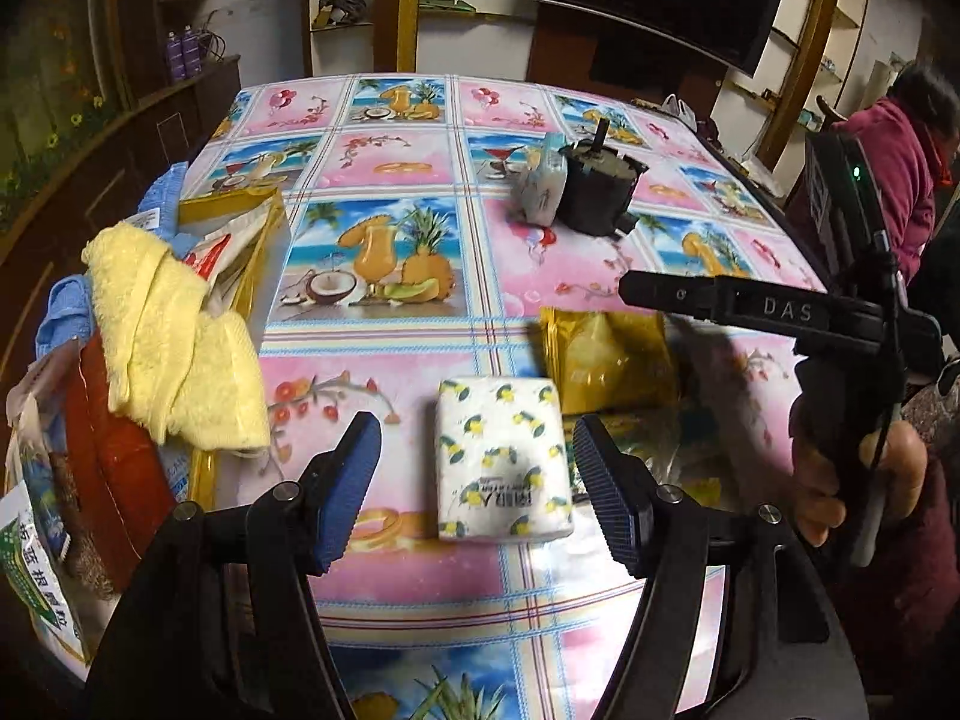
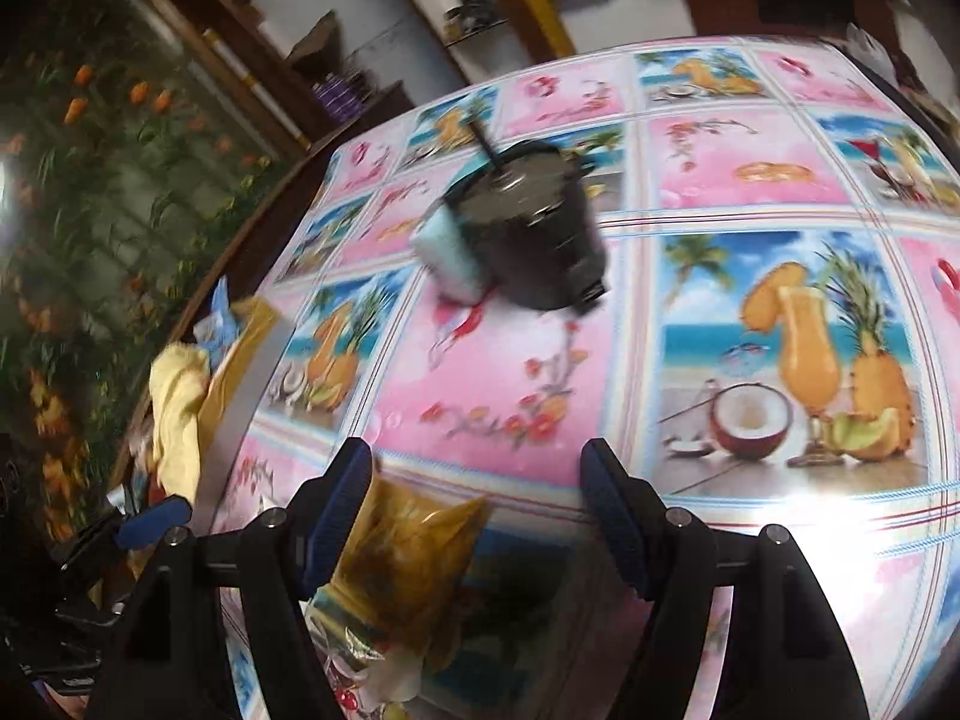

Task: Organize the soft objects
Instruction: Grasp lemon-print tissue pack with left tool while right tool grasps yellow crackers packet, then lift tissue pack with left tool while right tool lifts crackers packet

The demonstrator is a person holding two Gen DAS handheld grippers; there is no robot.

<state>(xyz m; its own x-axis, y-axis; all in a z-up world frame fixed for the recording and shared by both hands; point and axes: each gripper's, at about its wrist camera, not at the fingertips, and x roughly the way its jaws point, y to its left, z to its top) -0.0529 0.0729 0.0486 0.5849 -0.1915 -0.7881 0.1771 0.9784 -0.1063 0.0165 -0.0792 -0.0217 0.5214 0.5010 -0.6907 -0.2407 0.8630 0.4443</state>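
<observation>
Your left gripper (image 1: 477, 495) has its jaws wide around the tissue pack (image 1: 503, 459) lying on the bench (image 1: 420, 324), while your right gripper (image 2: 477, 516), jaws also wide, holds nothing, a yellow packet (image 2: 414, 552) at its 7 o'clock.

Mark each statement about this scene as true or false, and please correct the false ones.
1. The left gripper has its jaws open, with the lemon-print tissue pack lying between them. True.
2. The yellow towel lies flat in the middle of the table. False: it hangs over the full container at the table's left edge.
3. The right gripper is shut on the yellow snack bag. False: its jaws are open, and the bag lies near the left one.
4. A black pot-like object stands farther back on the tablecloth, beside a small light blue pack. True.
</observation>
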